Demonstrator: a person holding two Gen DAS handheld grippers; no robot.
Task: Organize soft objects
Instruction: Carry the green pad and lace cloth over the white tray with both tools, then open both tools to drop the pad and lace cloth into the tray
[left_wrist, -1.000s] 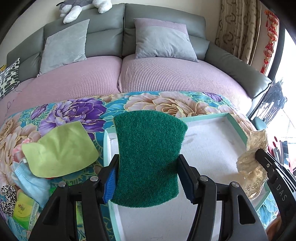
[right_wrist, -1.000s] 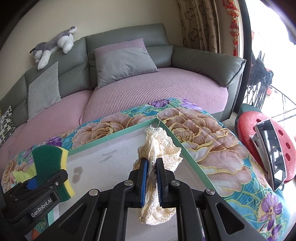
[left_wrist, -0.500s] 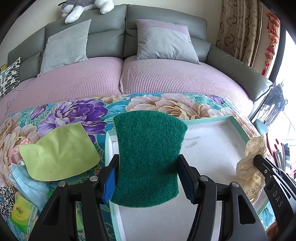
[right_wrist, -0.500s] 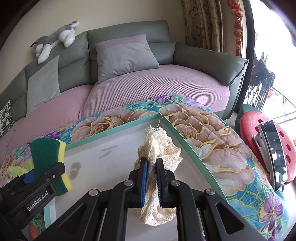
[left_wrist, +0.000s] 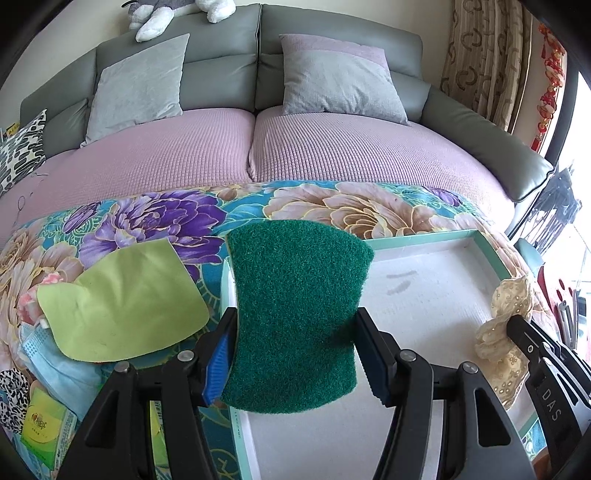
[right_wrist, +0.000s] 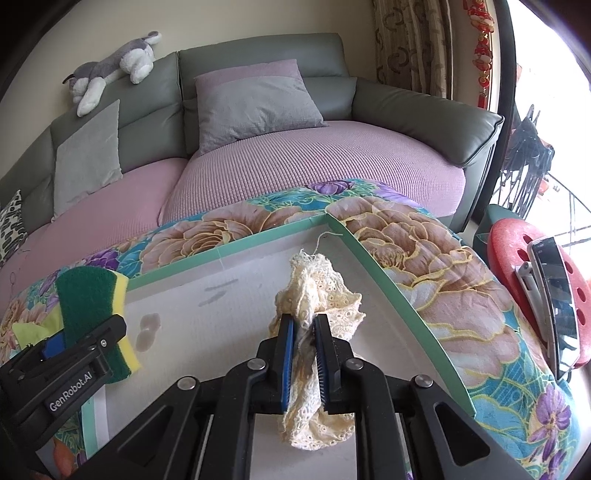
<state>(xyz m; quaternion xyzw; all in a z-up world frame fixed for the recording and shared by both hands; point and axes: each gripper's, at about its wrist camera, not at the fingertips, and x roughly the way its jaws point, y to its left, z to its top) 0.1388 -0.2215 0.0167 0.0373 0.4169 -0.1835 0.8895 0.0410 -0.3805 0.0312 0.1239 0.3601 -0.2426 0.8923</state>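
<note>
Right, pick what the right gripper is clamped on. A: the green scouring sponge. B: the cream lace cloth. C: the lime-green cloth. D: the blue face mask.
B: in the right wrist view, the right gripper has its jaws closed on the cream lace cloth above the white tray, while the left gripper holds the green scouring sponge.

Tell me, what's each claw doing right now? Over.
Left gripper shut on green sponge. Right gripper shut on cream lace cloth. Both above the tray. Nothing in the way.
</note>
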